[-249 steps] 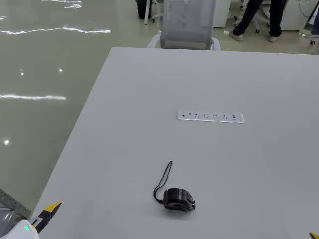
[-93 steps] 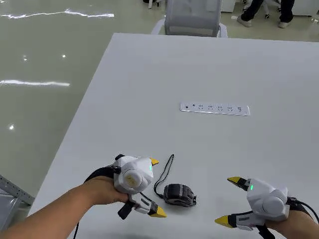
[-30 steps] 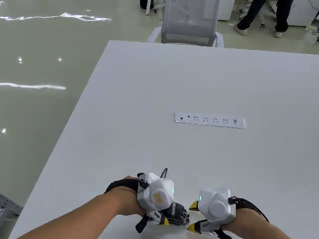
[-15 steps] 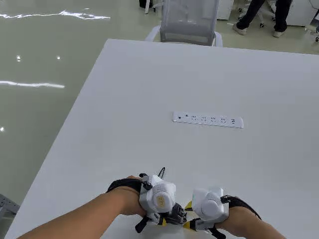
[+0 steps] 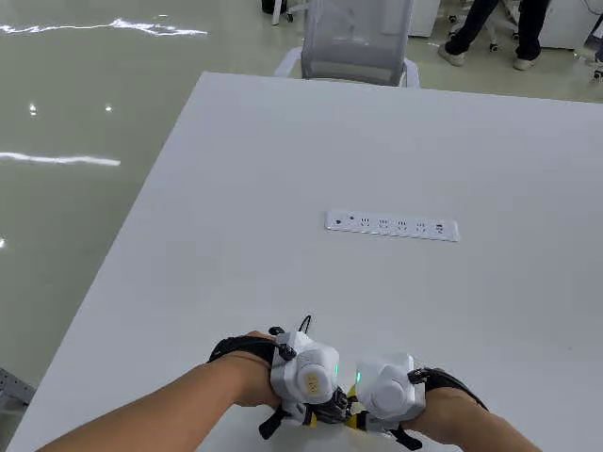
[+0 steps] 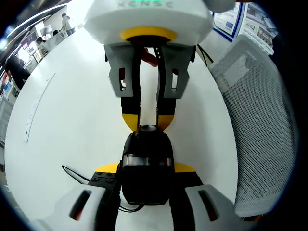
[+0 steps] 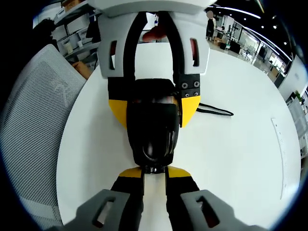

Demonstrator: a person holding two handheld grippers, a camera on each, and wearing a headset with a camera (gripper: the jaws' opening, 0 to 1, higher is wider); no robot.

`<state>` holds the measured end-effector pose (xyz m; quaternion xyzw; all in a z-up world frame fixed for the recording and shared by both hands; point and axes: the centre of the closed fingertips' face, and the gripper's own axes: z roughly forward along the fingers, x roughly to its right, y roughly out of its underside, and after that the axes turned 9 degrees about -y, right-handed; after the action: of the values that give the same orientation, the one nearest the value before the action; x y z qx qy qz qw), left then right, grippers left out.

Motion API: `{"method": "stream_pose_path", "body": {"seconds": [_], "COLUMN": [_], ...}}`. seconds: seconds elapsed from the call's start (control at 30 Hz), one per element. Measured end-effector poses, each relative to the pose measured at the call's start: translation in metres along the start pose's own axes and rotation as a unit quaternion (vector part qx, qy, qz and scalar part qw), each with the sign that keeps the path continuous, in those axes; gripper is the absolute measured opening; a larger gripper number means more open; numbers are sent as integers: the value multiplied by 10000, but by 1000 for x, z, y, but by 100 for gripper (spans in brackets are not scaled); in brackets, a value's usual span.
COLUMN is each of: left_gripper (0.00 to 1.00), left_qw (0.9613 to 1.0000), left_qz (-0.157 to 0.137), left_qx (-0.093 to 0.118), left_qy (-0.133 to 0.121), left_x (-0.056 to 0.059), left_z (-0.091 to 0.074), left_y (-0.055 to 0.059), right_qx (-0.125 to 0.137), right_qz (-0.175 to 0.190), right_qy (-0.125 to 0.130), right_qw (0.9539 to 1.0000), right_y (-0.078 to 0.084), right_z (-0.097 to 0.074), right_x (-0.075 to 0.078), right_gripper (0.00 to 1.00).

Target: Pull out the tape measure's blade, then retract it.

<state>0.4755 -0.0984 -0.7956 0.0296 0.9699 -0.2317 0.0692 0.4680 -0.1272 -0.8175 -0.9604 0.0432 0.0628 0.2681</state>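
Step in hand: start of the pull. The left gripper was clamped on either side of the tape measure. The case sat on the table near the front edge, right in front of the person. The right gripper faced it head-on with its jaws pressed almost together at the case mouth, apparently pinching the blade tip (tiny in frame, so a true bite on the hook was my judgement, not a certainty).

To do it well:
- Keep the left clamp firm and the case down on the table so the body can't rotate.
- Draw the right gripper straight back along the blade axis, low and level, with no twist. A thin blade kinks or slips out of a 2-jaw pinch easily.
- On the return, walk the tip back in rather than let it snap.

Surroundings:
- The wrist strap trailed off to the side of the case, away from the blade line.
- The power strip lay well apart, further up the table.
- The far chair was at the opposite end and irrelevant.
- The mesh chair stood close beside the near edge and could crowd an elbow on a long pull.
- The pull line ran over bare tabletop as far as the head view reached.
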Motion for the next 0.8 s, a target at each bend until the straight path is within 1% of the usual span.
{"method": "stream_pose_path", "body": {"seconds": [0.07,0.3,0.47,0.57,0.63,0.67,0.73,0.8], "left_gripper": [35,34,34,34,34,34,34,34], "left_qw": [10000,9999,9999,9999,9999,9999,9999,9999], "left_qz": [-54,-126,-123,-116,-116,-120,-122,-112], "left_qx": [16,52,46,38,40,40,34,23], "left_qy": [32,10,5,-4,-8,-9,-8,-9], "left_x": [-1,-1,-1,0,0,0,0,0], "left_z": [0,0,0,0,0,0,0,0], "left_y": [0,-1,-1,-1,-1,-1,-1,0], "right_qx": [30,93,21,-30,-47,-55,-106,-101], "right_qz": [179,223,334,226,90,97,-88,-58], "right_qy": [14,5,-2,14,25,24,18,19], "right_qw": [9998,9997,9994,9997,9999,9999,9999,9999], "right_y": [-1,-1,-1,-1,-1,-1,-1,0], "right_z": [-1,-3,-3,-3,-3,-3,-3,-3], "right_x": [3,1,1,1,-1,0,-1,0], "right_gripper": [15,14,15,15,14,14,14,13]}}
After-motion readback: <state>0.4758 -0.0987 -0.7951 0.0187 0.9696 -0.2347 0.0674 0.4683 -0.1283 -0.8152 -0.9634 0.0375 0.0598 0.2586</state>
